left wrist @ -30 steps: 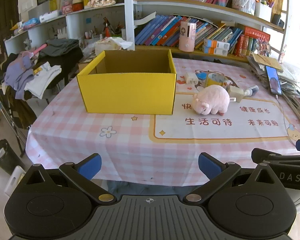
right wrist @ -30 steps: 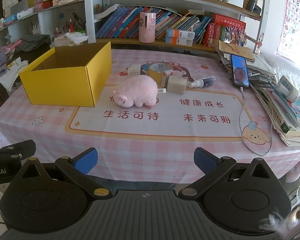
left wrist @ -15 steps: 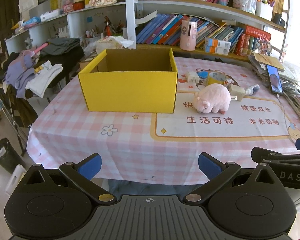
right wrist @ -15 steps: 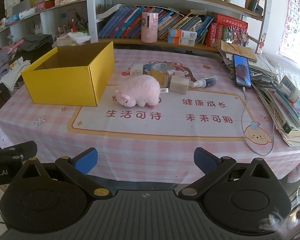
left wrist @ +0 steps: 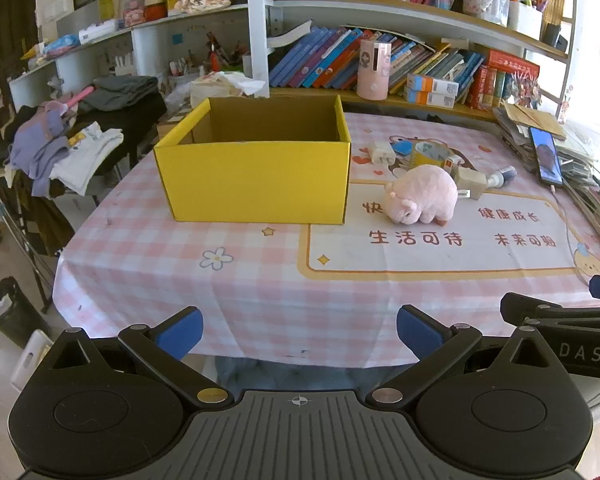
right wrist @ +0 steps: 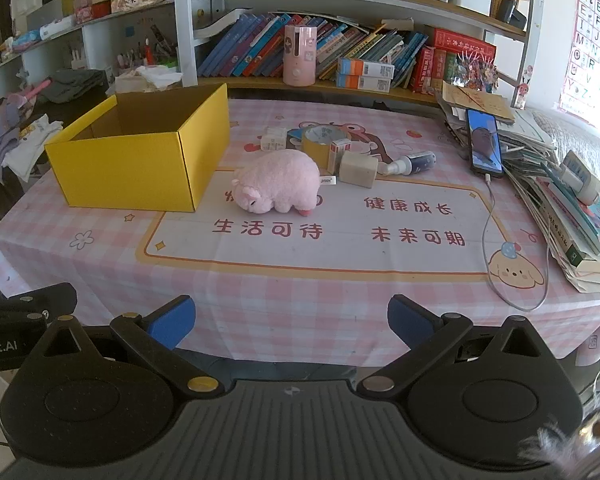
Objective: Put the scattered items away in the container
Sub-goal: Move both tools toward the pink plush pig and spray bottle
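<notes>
Mid-frame, right of yellow box [right wrist: 140, 160]: pink plush pig [right wrist: 278, 186] looks soft, light; we'd pinch its back. Both grippers [left wrist: 298, 332] [right wrist: 290, 324] gape empty.

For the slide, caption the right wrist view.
Open right claw faces pink plush pig beside open yellow cardboard box.

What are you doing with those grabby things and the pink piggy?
A person holds a pair of tongs in each hand, the left tongs and the right tongs, both open and empty, near the table's front edge. The toy pig lies on the tablecloth beside the yellow box, with a tape roll, a small bottle and other little things behind it. Nothing has been picked up yet, and no items show in the part of the box that is visible.
</notes>
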`<state>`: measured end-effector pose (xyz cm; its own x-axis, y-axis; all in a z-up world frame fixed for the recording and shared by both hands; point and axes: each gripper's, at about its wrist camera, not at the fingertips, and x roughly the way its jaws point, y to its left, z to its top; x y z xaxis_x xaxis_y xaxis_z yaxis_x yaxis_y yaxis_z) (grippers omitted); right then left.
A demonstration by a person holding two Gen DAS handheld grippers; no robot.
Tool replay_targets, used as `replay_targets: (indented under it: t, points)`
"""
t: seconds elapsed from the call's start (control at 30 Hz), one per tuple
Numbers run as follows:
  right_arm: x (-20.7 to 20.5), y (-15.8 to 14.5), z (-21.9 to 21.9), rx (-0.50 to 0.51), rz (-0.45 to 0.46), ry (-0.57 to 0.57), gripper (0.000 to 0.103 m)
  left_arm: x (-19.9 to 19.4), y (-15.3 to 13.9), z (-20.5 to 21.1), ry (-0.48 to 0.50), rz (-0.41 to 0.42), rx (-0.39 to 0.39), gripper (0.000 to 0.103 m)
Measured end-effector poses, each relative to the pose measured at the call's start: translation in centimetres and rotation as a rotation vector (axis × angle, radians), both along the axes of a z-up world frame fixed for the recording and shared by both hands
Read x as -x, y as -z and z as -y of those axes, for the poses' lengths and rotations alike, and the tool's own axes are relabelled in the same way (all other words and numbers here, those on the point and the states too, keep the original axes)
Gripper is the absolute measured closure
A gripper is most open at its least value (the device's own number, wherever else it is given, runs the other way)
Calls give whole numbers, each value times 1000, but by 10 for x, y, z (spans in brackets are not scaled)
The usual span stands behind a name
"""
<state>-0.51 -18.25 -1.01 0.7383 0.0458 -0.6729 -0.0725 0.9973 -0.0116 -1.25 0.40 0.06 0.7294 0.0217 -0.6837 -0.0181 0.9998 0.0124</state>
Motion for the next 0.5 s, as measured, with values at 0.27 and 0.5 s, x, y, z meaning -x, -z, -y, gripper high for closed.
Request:
replay_targets:
  t: [0.27,0.5]
  points:
    - [5,-1,-5,17,33,-28,0,2,-1,1,-9,-1,-3,0]
    - [6,-4,0,11,25,-37,0,5,-2,2,4,-2,-11,0]
